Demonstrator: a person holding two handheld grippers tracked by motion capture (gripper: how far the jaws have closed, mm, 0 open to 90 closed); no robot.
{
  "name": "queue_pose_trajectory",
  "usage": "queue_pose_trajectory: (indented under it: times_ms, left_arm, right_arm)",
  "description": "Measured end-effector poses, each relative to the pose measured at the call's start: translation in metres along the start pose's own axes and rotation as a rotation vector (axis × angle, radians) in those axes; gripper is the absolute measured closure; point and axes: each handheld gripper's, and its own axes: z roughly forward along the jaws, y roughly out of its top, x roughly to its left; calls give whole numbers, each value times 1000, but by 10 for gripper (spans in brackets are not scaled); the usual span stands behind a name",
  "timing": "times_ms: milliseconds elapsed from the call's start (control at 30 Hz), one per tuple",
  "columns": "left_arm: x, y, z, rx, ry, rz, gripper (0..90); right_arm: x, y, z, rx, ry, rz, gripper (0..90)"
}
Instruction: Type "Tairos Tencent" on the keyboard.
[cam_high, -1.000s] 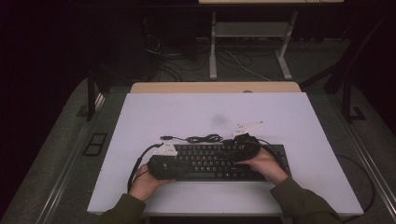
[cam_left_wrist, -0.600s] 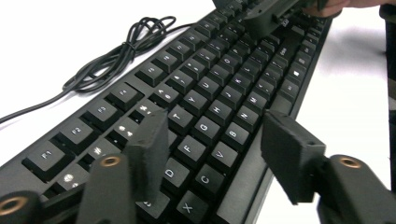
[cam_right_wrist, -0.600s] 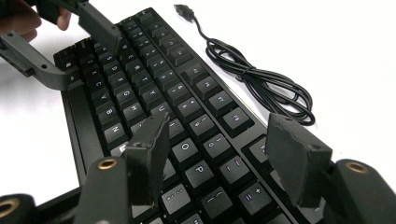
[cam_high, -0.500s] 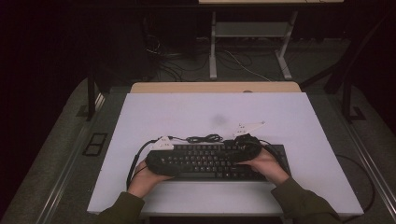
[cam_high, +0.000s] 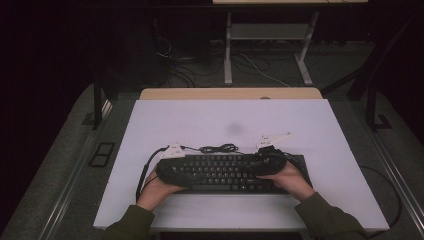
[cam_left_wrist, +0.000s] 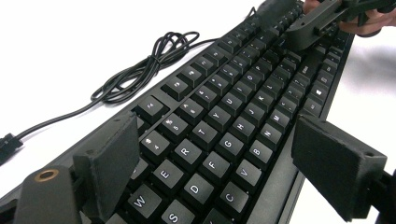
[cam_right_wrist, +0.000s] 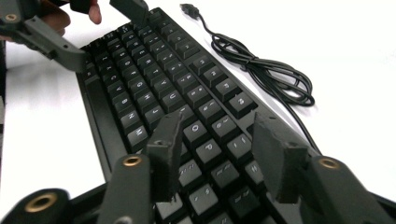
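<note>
A black keyboard lies flat near the front edge of the white table. Its coiled black cable rests just behind it, with the plug loose. My left gripper straddles the keyboard's left end. In the left gripper view, this gripper has just been opening. The keyboard sits between its wide pads, and the near pad stands clear of the edge. My right gripper hovers over the right-hand keys. In the right gripper view, this gripper has just been narrowing. Its pads stand apart above the keys, gripping nothing.
White tabletop stretches behind and beside the keyboard. A wooden desk edge adjoins the table's far side. Beyond it are metal frame legs and loose cables on a dark floor. The cable coil lies close to the keyboard's back edge.
The left gripper's jaws have spread apart at the keyboard's left end, and its pale top plate now shows at the far-left corner. Both hands stay in place.
</note>
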Motion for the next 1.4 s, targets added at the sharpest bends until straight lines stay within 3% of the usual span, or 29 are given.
queue_pose_trajectory:
  times_ms: [567, 933, 1400]
  left_arm:
    - [2, 0, 3, 11, 13, 3, 111]
    - [1, 0, 3, 10, 17, 4, 115]
    - [0, 0, 4, 17, 14, 14, 124]
  right_arm:
    - [3, -19, -24, 4, 15, -4, 883]
    - [4, -32, -31, 26, 39, 6, 892]
    - [7, -35, -22, 86, 27, -38, 891]
